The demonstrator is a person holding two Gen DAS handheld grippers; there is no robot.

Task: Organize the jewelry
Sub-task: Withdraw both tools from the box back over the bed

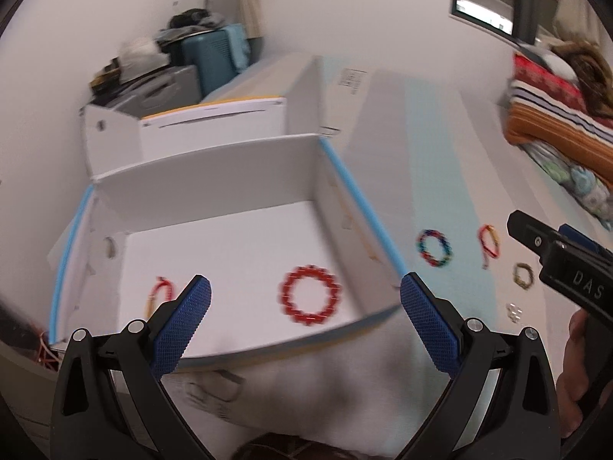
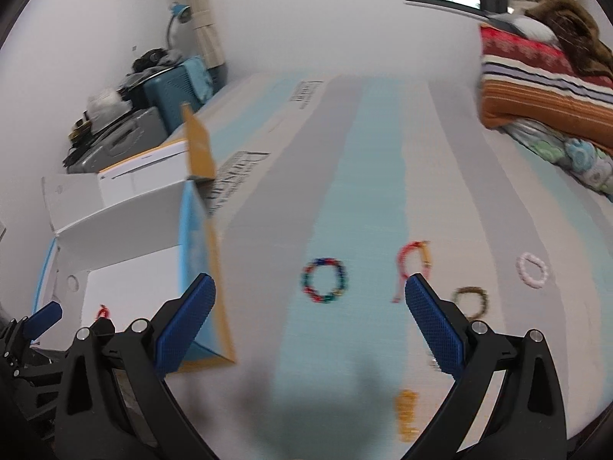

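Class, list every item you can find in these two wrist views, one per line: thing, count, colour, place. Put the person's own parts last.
open box: 1, white with blue edges, left on the bed
red bead bracelet: 1, red, on the box floor
red cord bracelet: 1, red and yellow, box floor, left part
multicolour bead bracelet: 1, red, blue, green, on the striped sheet right of the box
red cord bracelet on the sheet: 1, red and yellow, right of the multicolour one
olive bracelet: 1, olive brown, further right
white bracelet: 1, white, farthest right
gold chain: 1, gold, nearest on the sheet
folded blankets: stack, mixed colours, far right
left gripper: 1, black with blue pads, open above the box
right gripper: 1, same colours, open above the sheet
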